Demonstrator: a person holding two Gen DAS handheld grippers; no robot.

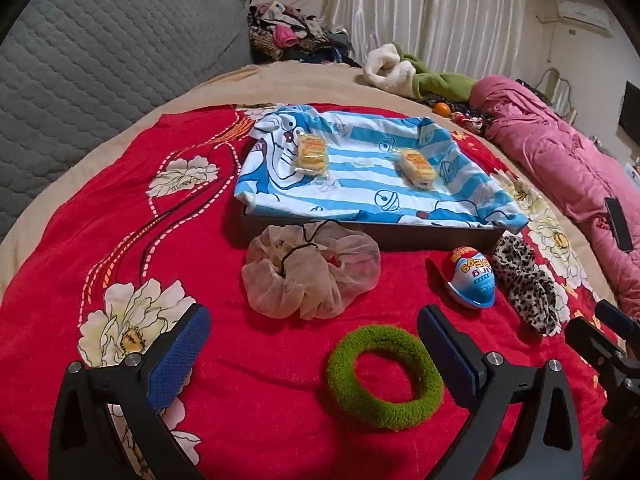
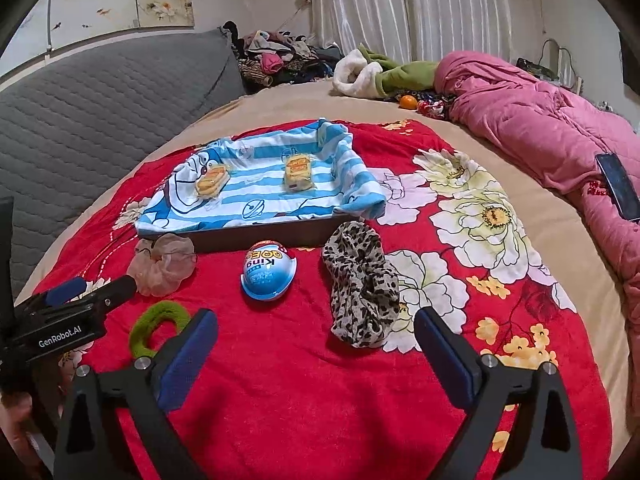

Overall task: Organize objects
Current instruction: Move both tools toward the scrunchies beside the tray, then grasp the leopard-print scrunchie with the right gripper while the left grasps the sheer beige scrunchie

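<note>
Objects to organize lie on the red flowered blanket (image 1: 248, 380). Two yellow wrapped snack packs (image 1: 311, 155) already rest inside the dark shallow tray (image 1: 400, 236), which is lined with a blue striped cartoon cloth (image 1: 360, 176), so I judge the work partly done. Four things are left near the tray: a beige sheer scrunchie (image 1: 308, 272), a fuzzy green hair ring (image 1: 384, 376), a blue and red plastic egg (image 2: 269, 272) and a leopard-print scrunchie (image 2: 360, 292).

The left gripper (image 1: 314, 352) is wide apart and holds nothing; the green ring lies between its fingers, untouched. The right gripper (image 2: 316, 348) is spread wide too, empty.

Only the right view shows the left gripper from the side and the whole leopard scrunchie.
</note>
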